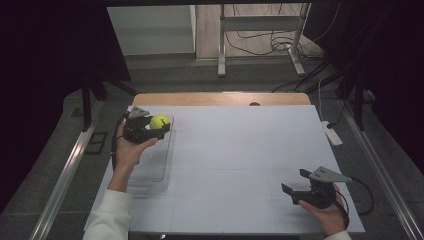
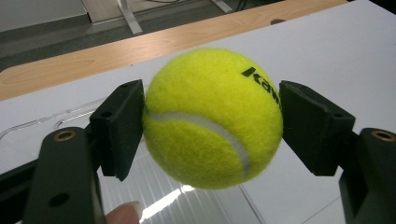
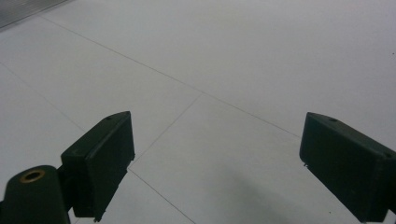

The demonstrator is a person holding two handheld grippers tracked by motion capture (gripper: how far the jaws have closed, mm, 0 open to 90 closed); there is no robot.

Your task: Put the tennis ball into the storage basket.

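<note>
Your left gripper [image 1: 150,127] has its jaws pinching a yellow tennis ball [image 2: 212,116] at the left of the high view, above a clear plastic tray [image 1: 152,167] on the bench [image 1: 240,155]. Your right gripper [image 1: 296,184], at lower right, holds its jaws spread over bare bench.

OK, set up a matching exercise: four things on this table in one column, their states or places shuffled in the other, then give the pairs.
Things:
1. tennis ball
2. right gripper
3. clear tray
4. white power strip

States or places:
A. open, holding nothing
B. at the table's right edge
C. clamped in the left gripper
D. lying under the left hand

Pairs: 1-C, 2-A, 3-D, 4-B
</note>
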